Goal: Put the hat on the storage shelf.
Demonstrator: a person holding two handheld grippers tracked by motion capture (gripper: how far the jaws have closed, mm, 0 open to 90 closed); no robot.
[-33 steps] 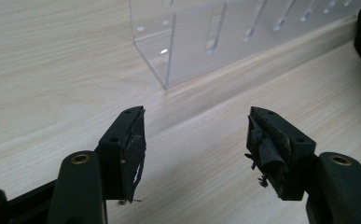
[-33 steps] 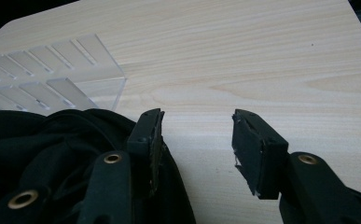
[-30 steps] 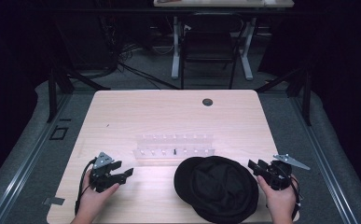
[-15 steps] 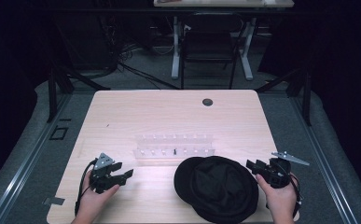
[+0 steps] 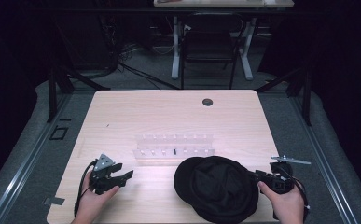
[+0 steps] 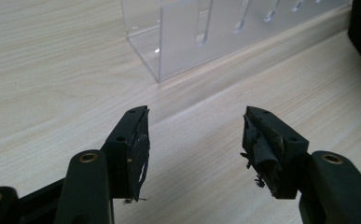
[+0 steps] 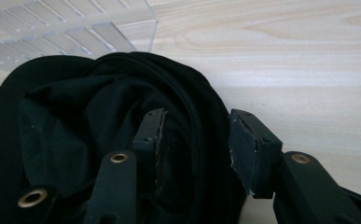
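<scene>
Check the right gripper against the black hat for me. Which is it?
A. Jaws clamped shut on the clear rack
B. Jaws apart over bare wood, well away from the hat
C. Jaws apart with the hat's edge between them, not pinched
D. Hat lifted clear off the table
C: in the right gripper view the right gripper straddles the rim of the black hat without pressing it.

On the wooden table (image 5: 169, 116) a black hat (image 5: 218, 187) lies near the front edge. Just behind it stands a clear plastic rack (image 5: 173, 144). The right gripper (image 5: 257, 176) is at the right rim of the hat; its jaws have just been closing, with the rim between them. The left gripper (image 5: 128, 175) is held well apart from the hat, with its 2 jaws open over bare wood.
</scene>
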